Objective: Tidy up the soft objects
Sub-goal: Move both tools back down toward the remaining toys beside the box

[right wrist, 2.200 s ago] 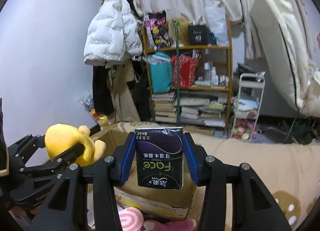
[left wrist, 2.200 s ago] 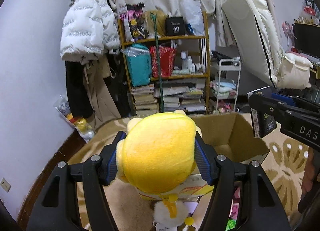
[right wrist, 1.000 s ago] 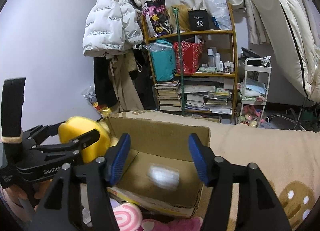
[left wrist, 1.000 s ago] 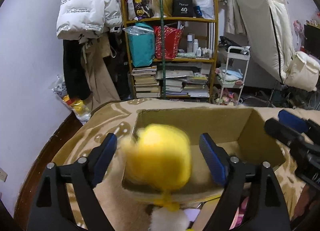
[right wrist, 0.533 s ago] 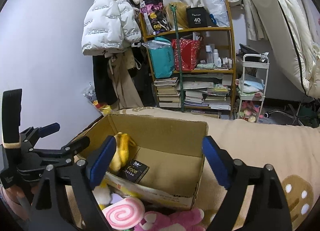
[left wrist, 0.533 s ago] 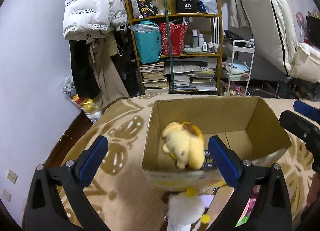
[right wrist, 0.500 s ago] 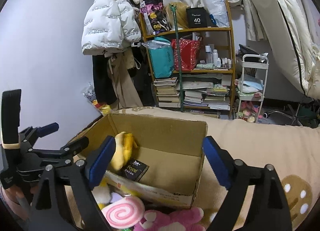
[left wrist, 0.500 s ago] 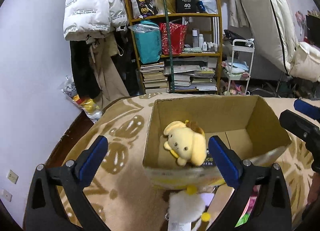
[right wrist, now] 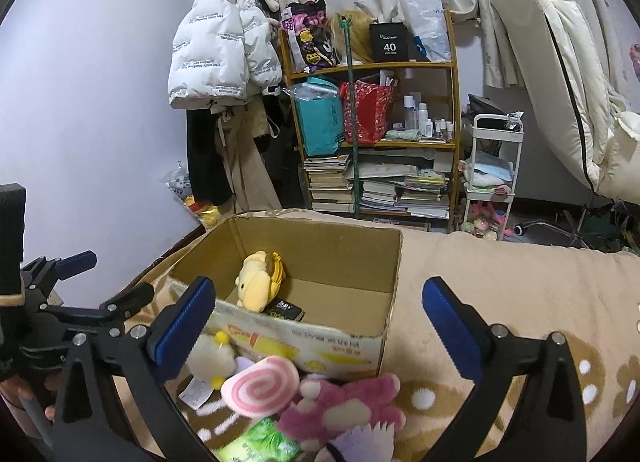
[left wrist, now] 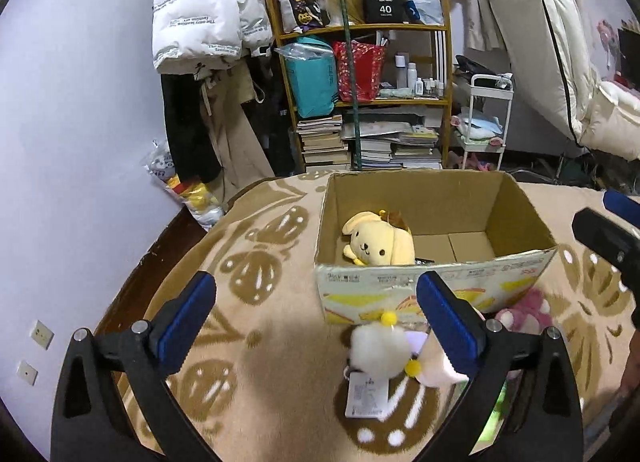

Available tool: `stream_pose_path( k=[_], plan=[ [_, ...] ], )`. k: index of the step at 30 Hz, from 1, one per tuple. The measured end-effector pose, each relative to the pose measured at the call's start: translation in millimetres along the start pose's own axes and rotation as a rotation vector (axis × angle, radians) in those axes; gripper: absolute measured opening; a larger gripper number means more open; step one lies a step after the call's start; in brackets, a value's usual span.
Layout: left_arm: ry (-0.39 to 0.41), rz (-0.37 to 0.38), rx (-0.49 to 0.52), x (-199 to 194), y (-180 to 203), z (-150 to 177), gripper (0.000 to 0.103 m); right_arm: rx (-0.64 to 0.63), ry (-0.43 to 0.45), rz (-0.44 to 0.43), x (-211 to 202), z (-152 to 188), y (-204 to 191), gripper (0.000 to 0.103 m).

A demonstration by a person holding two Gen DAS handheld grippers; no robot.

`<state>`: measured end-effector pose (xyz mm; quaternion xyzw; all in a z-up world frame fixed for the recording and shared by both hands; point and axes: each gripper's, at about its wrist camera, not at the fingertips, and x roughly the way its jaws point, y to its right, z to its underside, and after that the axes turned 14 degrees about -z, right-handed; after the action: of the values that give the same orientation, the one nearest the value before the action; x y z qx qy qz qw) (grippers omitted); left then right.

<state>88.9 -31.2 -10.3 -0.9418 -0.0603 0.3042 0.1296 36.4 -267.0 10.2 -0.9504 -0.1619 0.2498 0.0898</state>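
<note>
An open cardboard box (left wrist: 436, 282) stands on a beige patterned blanket (left wrist: 260, 342). Inside it a yellow dog plush (left wrist: 378, 240) lies at the left, with a black tissue pack (right wrist: 286, 308) beside it. My left gripper (left wrist: 312, 290) is open and empty, back from the box's near left corner. My right gripper (right wrist: 319, 290) hangs short of the box (right wrist: 320, 342); its jaws are opening with nothing held between them. In front of the box lie a white fluffy plush (left wrist: 380, 346), a pink swirl plush (right wrist: 260, 386), a pink bear plush (right wrist: 344, 406) and a green pack (right wrist: 260, 444).
A bookshelf (left wrist: 368, 102) crammed with bags and books, a white cart (left wrist: 486, 118) and hanging coats (left wrist: 204, 30) line the far wall. A cream mattress (left wrist: 532, 62) leans at the right. The blanket's left edge drops to dark floor (left wrist: 160, 262).
Both grippers opened: the yellow plush and the tissue pack fell into the box. Both grippers then drew back from the box, bringing the toys in front of it into view.
</note>
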Motion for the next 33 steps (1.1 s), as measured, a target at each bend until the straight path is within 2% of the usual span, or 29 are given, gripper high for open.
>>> stream_pose_path(
  k=[5, 9, 14, 21, 33],
  plan=[
    [-0.008, -0.001, -0.012, -16, -12, 8, 0.100, -0.021, -0.008, 0.006, -16, 5, -11, 0.103],
    [-0.002, -0.037, 0.002, -27, -21, 15, 0.100, -0.014, -0.020, 0.013, -28, 10, -18, 0.103],
    [-0.040, -0.025, -0.026, -35, -35, 24, 0.100, -0.011, -0.038, 0.028, -40, 15, -23, 0.103],
    [-0.054, -0.030, -0.032, -46, -43, 34, 0.100, 0.035, -0.102, 0.061, -48, 28, -18, 0.103],
    [-0.125, -0.002, -0.008, -26, -29, 39, 0.100, 0.179, -0.226, 0.087, -29, 48, 11, 0.103]
  ],
)
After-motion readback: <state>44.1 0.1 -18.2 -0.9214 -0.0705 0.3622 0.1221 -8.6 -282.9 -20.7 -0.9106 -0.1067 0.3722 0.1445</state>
